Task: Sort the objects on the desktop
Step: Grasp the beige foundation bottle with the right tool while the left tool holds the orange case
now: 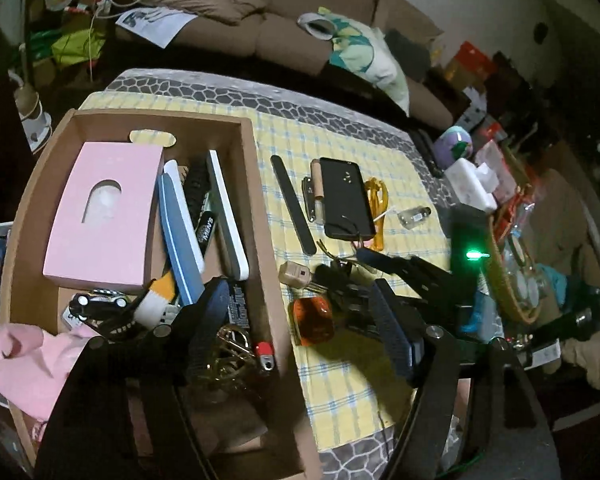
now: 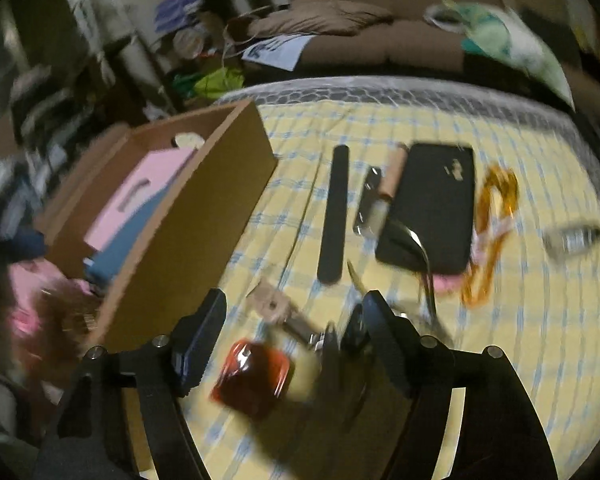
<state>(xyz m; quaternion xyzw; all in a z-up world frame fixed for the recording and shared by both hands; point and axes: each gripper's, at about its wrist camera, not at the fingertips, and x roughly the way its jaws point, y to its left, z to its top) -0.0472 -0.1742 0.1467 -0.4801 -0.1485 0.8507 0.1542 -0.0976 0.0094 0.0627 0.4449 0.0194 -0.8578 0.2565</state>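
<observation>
The table [image 1: 204, 88], spread with a yellow checked cloth [image 2: 500, 360], carries a cardboard box [image 1: 260, 200] along its left side, already holding a pink carton [image 1: 100, 212], nail buffers and other small things; everything not yet sorted lies on the cloth to the right of the box wall. Largest of those is the black phone [image 2: 432, 204], its long axis running from the far edge toward the near edge, with a black nail file [image 2: 334, 212] lying roughly parallel between it and the box. Nearer the front edge sits the small orange-red block [image 2: 254, 376], squat and without a marked long axis, close beside the box's right wall. The right gripper [image 2: 296, 340] points down over this spot, jaws apart and holding nothing; the block lies just below and between its fingers, so this hand is likely the one to take it. The left gripper [image 1: 296, 312] straddles the box wall, also parted and empty, with the block showing between its fingers too [image 1: 312, 320]. Motion blur hides whether any pad touches the block.
</observation>
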